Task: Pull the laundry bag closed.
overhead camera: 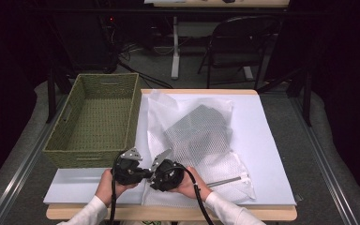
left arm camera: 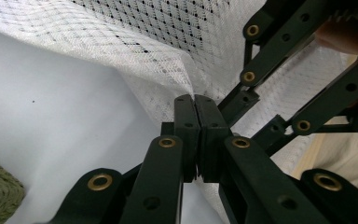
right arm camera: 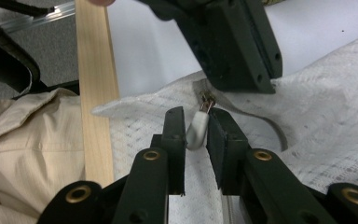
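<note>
The left gripper (left arm camera: pixel 196 105) has its fingers (left arm camera: pixel 186 126) clenched on the edge of the mesh bag (left arm camera: pixel 177 42), at the bag's near corner. Facing it, the right gripper (right arm camera: pixel 196 122) holds the white zipper pull (right arm camera: pixel 197 130) between its fingers (right arm camera: pixel 175 135); one touches it, but whether both press on it I cannot tell. Both grippers meet at the front edge of the surface (overhead camera: pixel 272 140), a hand behind each. The bag lies flat on the white sheet and has a dark grey folded thing (overhead camera: pixel 198 126) inside, well back from the grippers. To the left stands a green woven basket (overhead camera: pixel 61 140), touching the sheet's edge, with nothing in it.
</note>
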`<state>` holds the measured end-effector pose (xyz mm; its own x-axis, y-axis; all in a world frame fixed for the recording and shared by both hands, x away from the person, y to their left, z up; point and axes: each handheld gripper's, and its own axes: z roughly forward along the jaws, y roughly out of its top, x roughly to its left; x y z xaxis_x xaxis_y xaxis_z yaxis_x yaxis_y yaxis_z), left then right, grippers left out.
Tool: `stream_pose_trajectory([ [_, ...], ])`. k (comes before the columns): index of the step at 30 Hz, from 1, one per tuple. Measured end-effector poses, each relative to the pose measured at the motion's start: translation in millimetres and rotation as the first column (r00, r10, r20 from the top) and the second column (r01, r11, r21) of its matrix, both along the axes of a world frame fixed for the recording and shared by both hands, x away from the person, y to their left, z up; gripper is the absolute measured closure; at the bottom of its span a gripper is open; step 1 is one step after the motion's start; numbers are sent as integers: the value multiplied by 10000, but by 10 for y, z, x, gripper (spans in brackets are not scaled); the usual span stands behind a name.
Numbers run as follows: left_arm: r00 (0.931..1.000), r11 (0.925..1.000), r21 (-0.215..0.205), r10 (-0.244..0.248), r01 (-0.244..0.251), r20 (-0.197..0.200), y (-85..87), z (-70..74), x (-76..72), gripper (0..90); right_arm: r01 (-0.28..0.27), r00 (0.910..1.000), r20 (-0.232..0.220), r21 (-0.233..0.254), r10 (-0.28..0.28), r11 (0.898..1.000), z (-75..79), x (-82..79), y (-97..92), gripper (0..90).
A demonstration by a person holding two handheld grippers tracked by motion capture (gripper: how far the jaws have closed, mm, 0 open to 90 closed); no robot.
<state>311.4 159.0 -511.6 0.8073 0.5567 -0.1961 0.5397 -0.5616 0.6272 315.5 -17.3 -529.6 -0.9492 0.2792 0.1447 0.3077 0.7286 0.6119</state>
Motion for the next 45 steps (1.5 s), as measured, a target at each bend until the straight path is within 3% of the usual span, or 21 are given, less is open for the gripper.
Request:
stream_pose_trajectory([
  [6,10000,10000,-45,-37,37,-6,2,-4,-7,884,340,9993,-135,102,-339,9994,-18,28,-22,854],
  [13,9996,9998,-154,-127,123,-235,36,-8,-20,830,442,9990,-53,-58,-443,9990,-33,-6,2,862],
  [15,9998,9999,7,-131,131,-175,47,-3,-35,817,449,9990,4,-92,-449,9989,-30,-12,2,863],
  [22,9975,9997,43,-220,224,-668,78,-57,-20,787,515,9986,95,-208,-513,9985,-25,-46,19,863],
  [29,9987,9998,48,-201,203,-479,66,-65,-30,874,684,9975,190,-313,-678,9972,-45,-51,28,863],
  [45,9996,9994,233,-268,267,20,28,-34,-88,888,1429,9897,128,-613,-1424,9878,-31,-58,26,866],
])
